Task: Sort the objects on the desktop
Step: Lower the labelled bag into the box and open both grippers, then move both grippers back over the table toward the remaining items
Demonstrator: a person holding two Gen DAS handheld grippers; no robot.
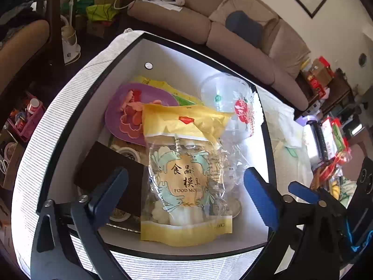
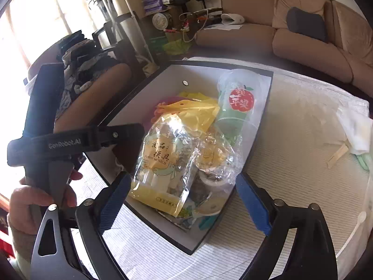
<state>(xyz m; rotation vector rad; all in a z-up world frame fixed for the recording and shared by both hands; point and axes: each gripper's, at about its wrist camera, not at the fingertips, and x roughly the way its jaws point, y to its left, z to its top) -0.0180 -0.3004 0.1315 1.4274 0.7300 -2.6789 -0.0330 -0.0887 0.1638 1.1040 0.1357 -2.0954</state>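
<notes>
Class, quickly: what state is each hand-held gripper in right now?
Left hand-held gripper: open, holding nothing.
Right hand-held gripper: open, holding nothing.

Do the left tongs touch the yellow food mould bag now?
Apart. The left wrist view shows the left tongs wide open, with gaps beside the food mould bag.

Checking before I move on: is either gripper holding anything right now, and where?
Nothing is held. The left gripper and right gripper are both open above the food mould bag in the box.

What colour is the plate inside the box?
The plate is purple, with pink and red pieces lying on it. The left wrist view shows it best.
</notes>
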